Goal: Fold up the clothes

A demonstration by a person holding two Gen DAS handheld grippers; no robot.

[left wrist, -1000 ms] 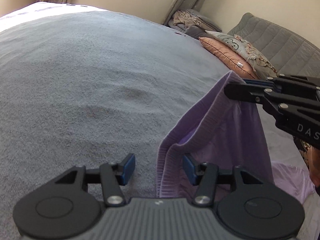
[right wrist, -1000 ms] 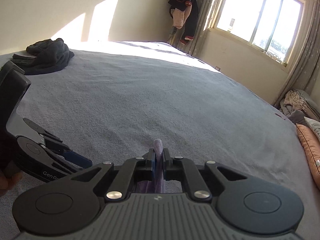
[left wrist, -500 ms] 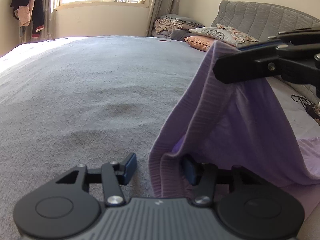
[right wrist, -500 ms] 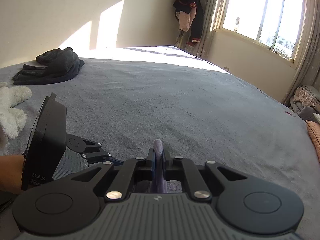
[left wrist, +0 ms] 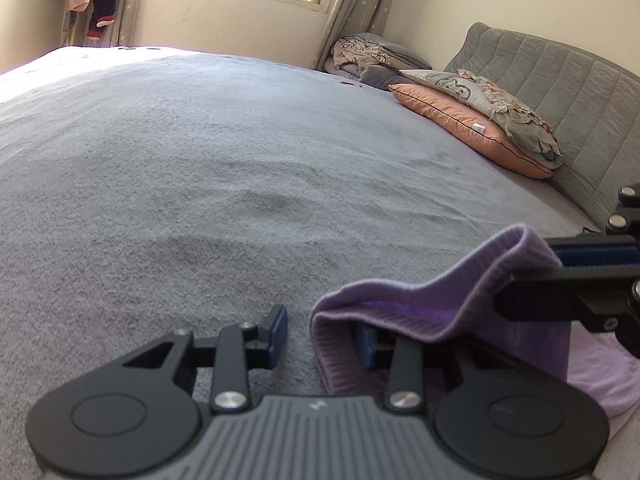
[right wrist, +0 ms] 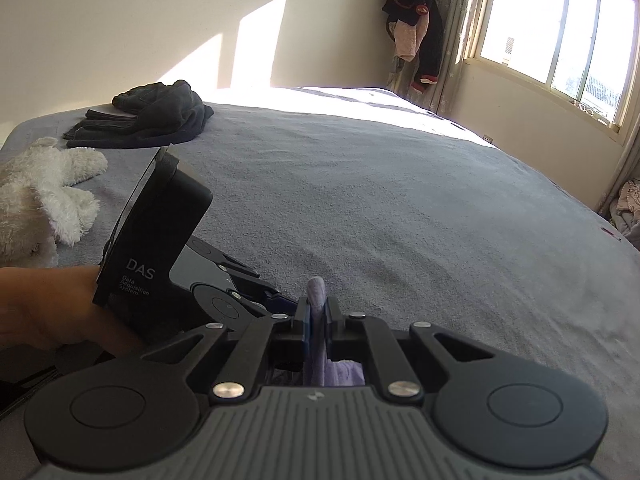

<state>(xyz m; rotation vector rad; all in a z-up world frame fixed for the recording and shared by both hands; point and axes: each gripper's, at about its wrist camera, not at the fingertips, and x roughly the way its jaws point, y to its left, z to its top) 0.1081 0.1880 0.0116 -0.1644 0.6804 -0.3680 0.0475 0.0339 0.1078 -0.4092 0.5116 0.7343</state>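
Observation:
A purple knit garment [left wrist: 460, 304] lies on the grey bedspread [left wrist: 200, 160], its ribbed hem lifted in a low arc. My right gripper [right wrist: 316, 316] is shut on that hem [right wrist: 316, 292]; in the left wrist view it comes in from the right edge [left wrist: 560, 270]. My left gripper [left wrist: 320, 328] sits low on the bed with its jaws closing. The folded hem end stands between them and drapes over the right finger, while the left pad [left wrist: 278, 328] is still apart from the cloth. A person's hand [right wrist: 40, 308] holds the left gripper's housing [right wrist: 160, 232].
Pillows [left wrist: 480, 120] lean on the grey headboard [left wrist: 560, 80], with a heap of bedding [left wrist: 368, 60] in the corner. A dark garment [right wrist: 152, 116] and a white plush toy [right wrist: 44, 188] lie at the far left. Clothes [right wrist: 416, 28] hang by the window.
My right gripper has come down with the purple hem, so the cloth now hangs low over the bed. The left jaws have narrowed around the hem end.

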